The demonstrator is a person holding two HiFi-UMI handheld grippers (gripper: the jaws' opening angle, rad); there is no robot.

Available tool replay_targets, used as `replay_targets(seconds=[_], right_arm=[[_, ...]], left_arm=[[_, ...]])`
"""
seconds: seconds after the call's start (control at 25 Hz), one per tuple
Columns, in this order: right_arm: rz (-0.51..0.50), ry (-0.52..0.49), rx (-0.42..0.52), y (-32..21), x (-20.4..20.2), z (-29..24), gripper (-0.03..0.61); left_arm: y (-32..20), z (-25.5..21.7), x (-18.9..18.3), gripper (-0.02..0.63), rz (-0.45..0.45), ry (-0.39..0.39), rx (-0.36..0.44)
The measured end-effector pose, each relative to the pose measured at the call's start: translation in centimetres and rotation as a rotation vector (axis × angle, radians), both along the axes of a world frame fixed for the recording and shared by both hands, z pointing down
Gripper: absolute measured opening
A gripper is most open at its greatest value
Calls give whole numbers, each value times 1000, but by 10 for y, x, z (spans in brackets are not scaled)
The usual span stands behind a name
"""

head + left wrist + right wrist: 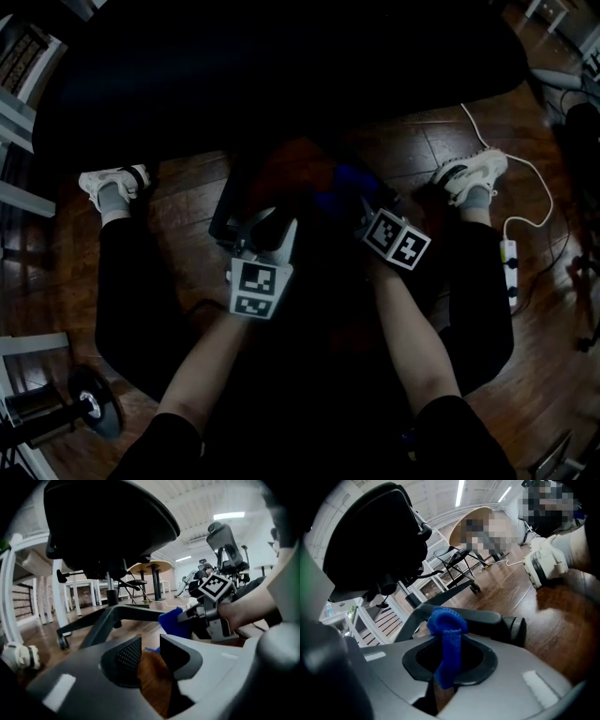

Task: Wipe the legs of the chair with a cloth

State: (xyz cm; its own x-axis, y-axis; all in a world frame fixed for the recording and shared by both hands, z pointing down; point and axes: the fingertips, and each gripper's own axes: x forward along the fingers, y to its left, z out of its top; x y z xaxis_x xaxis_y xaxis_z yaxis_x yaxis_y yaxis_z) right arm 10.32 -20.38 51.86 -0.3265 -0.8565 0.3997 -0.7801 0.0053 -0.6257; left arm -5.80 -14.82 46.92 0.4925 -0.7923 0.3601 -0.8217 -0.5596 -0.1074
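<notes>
The office chair's black seat (281, 66) fills the top of the head view, and its grey base legs (117, 616) spread over the wood floor, one ending in a caster (62, 641). My right gripper (447, 644) is shut on a blue cloth (446, 634), whose bunched end rests against a grey chair leg (478, 620) near a caster (518, 630). In the head view the cloth (342, 183) shows dimly ahead of the right gripper (375, 211). My left gripper (150, 644) stands open beside it with only floor between its fingers, and it sits near a chair leg (230, 202).
The person's white shoes (112, 183) (473, 173) flank the chair base. A white power strip (509, 267) with its cable lies at the right. A dark wheeled object (89, 403) sits at the lower left. White table legs (58, 597), a round table (150, 566) and other chairs (225, 545) stand behind.
</notes>
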Motion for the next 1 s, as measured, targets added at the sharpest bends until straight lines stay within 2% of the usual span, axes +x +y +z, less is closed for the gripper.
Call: replay_targets(seconds=[0.12,0.24,0.36,0.48,0.6,0.76,0.88,1.0], right_arm=[[-10,-12,4,14,17,-1,82],[-3,4,-1,25,36,-1,85],[-13,-15,12,33,40,-4,83],[-92,-44,81,28,20,-25,80],[-147,-42,167,-3,-9,-62,80],[-183,1,205,-64,-46,-94,81],[-201,92,172,-104,-67,-96,83],[-195,311,114,-114,-65,-82,81]], left_arm=[[7,2,35,124,83,127,-56],[11,5,51,124,108,192,-104],[16,5,56,124,112,199,-116],[20,3,55,124,120,184,-108],[19,0,45,124,106,182,-116],[19,-5,28,124,76,178,-123],[14,-6,17,124,48,155,-113],[8,-10,13,124,32,160,-103]])
